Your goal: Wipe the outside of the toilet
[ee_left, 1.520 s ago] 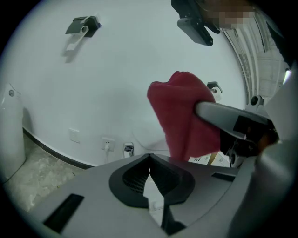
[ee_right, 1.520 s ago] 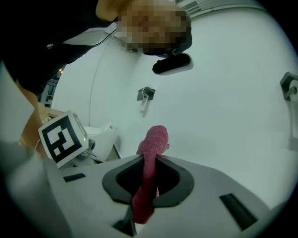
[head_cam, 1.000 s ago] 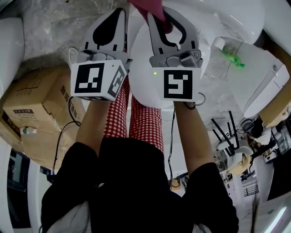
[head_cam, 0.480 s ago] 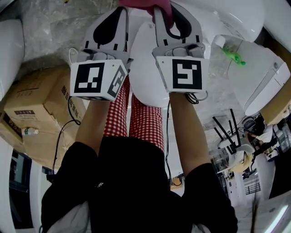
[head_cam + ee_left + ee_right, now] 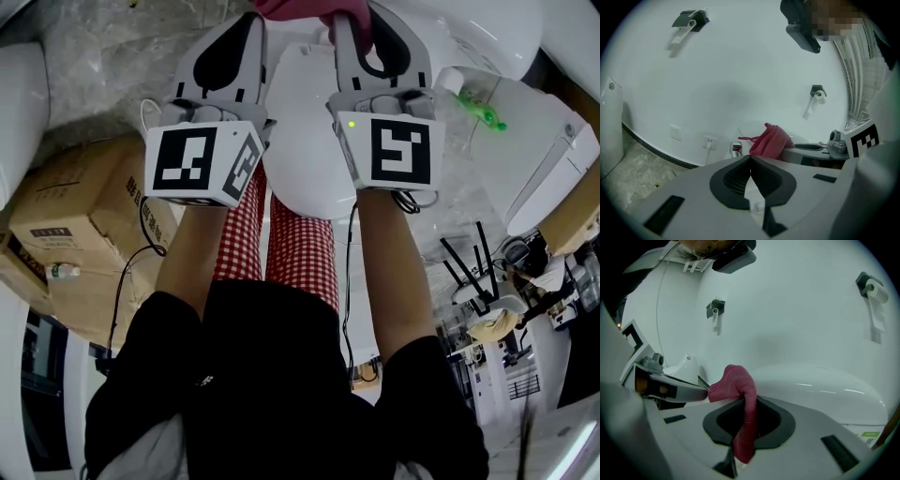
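Cloth (image 5: 740, 383): soft, light, limp; best held bunched. Pinched between right gripper (image 5: 749, 401) fingers (image 5: 783, 420), tail drooping. Left gripper (image 5: 750, 157): fingers closed, empty. Toilet (image 5: 820, 380) beyond fingers: hard, glossy, likely slippery.

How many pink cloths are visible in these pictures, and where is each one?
1. The pink woven cloth is clamped in the right gripper, with its free end bunched beyond the jaw tips, near the white ceramic toilet. Others may lie out of view.

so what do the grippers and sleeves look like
Both the left gripper and right gripper are light grey with black-lined jaws. Each carries a cube with black-and-white square markers; the right's shows a green light. Thin black cables trail from them. The sleeves are black.
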Demonstrator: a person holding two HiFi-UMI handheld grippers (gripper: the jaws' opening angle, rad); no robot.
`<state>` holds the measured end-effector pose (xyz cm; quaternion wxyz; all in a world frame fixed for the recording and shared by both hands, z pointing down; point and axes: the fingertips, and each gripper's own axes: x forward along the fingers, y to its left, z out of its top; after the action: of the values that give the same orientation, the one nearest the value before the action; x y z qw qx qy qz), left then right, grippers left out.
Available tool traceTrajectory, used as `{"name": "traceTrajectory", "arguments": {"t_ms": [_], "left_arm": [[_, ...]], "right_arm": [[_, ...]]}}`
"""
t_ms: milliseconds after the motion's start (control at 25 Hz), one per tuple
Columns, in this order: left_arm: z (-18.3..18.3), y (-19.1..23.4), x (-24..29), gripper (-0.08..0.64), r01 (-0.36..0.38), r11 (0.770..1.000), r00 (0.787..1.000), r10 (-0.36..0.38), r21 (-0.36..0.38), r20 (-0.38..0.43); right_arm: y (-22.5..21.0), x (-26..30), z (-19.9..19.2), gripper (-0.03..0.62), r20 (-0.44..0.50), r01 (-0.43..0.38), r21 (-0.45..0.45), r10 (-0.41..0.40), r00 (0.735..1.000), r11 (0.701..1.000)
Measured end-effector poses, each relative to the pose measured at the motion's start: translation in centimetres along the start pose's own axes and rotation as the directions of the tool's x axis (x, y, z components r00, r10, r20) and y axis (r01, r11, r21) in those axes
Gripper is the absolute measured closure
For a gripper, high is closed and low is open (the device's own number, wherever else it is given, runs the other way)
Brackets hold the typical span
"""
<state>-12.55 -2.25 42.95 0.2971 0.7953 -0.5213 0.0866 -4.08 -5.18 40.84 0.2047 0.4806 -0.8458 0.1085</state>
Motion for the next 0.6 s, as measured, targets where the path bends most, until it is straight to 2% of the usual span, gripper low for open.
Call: {"name": "traceTrajectory", "arguments": {"t_ms": [360, 440, 600], "left_arm": [[-0.7, -1.3, 0.6, 0.551, 0.015, 1.0, 1.0, -0.015, 0.005, -0.026], [-0.8, -1.6, 0.7, 0.551, 0.018, 1.0, 1.0, -0.018, 0.004, -0.02], [-0.8, -2.0, 0.8, 0.551, 0.019, 1.0, 0.999, -0.018, 0.013, -0.031]], "right_arm": [[-2.8, -1.3, -0.2, 0.537, 0.008, 0.025, -0.027, -0.025, 1.0, 0.999], [-3.3, -1.7, -0.4, 0.537, -0.007, 0.033, -0.013, -0.033, 0.999, 0.999], [-4.9, -2.5, -0.3, 0.537, 0.021, 0.072, 0.048, -0.073, 0.997, 0.996]]}}
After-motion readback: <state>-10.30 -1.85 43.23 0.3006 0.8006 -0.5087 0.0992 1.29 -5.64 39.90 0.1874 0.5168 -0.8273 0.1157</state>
